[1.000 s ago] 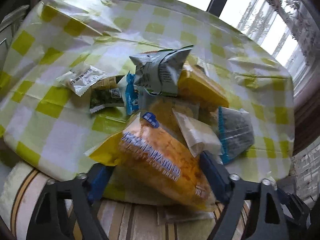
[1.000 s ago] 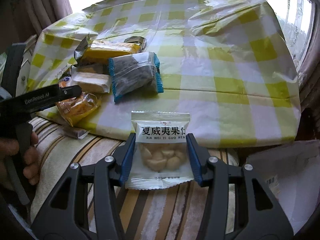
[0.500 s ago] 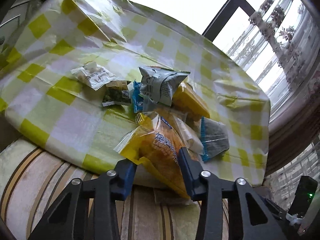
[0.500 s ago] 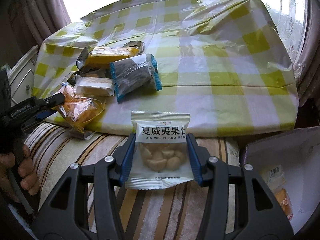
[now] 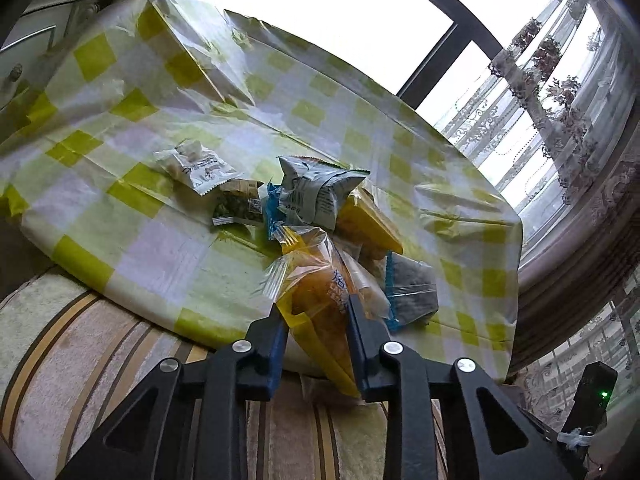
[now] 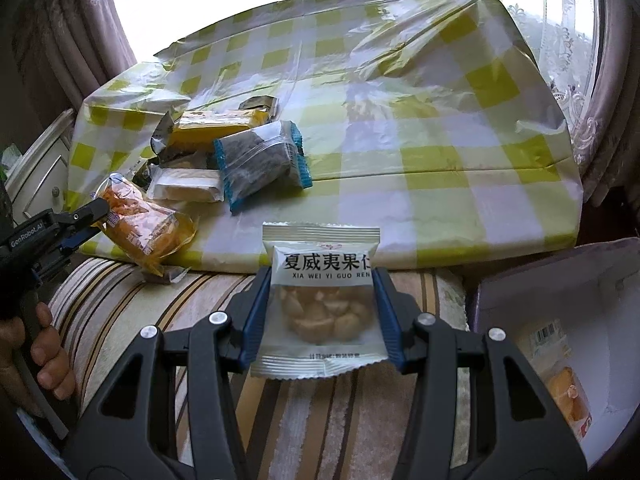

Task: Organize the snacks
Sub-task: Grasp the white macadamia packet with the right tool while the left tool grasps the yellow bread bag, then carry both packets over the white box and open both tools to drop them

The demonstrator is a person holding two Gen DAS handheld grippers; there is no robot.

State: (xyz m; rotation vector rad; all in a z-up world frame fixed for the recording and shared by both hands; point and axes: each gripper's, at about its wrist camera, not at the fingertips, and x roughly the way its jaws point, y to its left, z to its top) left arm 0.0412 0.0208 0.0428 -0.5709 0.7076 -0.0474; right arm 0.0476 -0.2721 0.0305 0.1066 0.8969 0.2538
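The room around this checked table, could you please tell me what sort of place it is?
Probably a home living or dining room: lace curtains at a large window, a striped upholstered seat, and a checked tablecloth.

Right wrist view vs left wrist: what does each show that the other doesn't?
Right wrist only: the right tool shut on a white nut packet, an open box at lower right, and the person's hand.

Left wrist only: a small white sachet and a green packet behind the pile.

Both: the left tool closing on the orange bread packet, the dark blue-edged packet, and the checked tablecloth.
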